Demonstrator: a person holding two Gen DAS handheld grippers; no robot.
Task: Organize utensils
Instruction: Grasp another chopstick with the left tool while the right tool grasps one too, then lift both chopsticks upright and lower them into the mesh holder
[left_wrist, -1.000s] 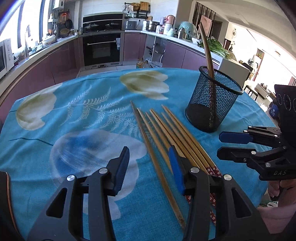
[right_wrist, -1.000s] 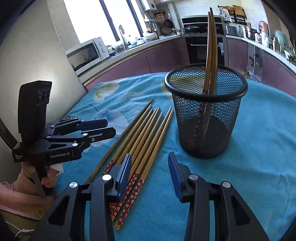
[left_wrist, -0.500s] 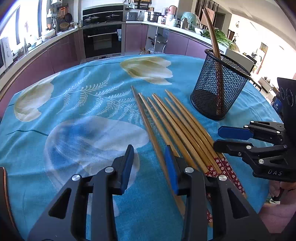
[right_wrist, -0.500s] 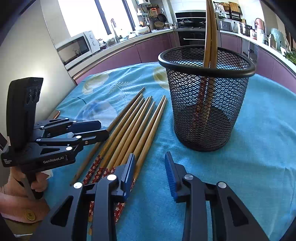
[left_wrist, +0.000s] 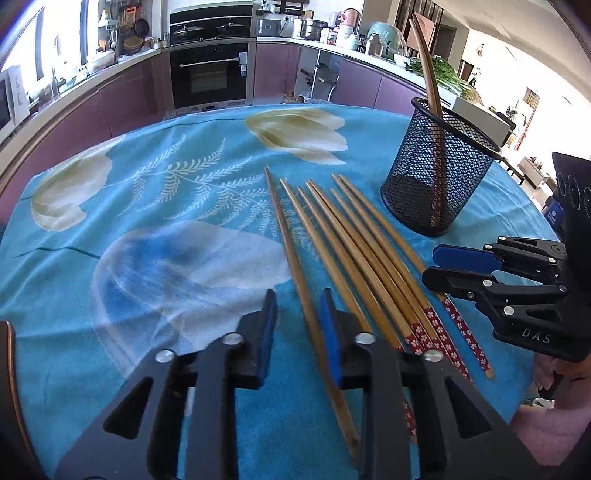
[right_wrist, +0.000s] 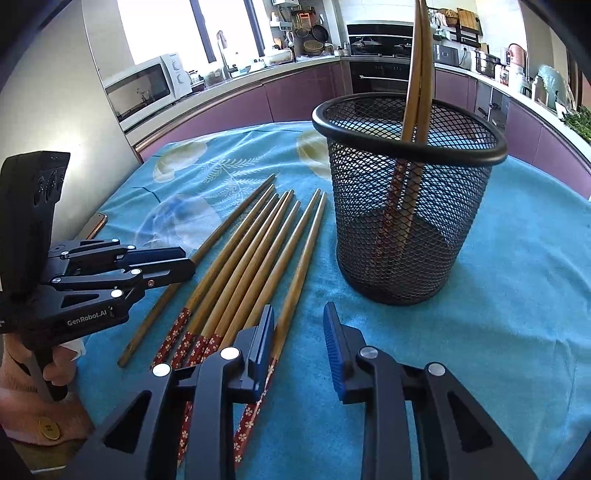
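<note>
My left gripper (left_wrist: 298, 325) hovers low over the blue floral tablecloth (left_wrist: 155, 206), jaws parted a moderate way and holding nothing; the plain leftmost chopstick (left_wrist: 295, 266) runs up between its pads toward 12 o'clock. The other loose chopsticks (left_wrist: 362, 254) lie side by side on the cloth, just at 1 o'clock of it. My right gripper (right_wrist: 298, 341) is likewise parted and empty, its left pad over the red-patterned ends of the row. The black mesh holder (right_wrist: 402, 206) stands upright at its 1 o'clock, two chopsticks (right_wrist: 419, 74) leaning inside.
</note>
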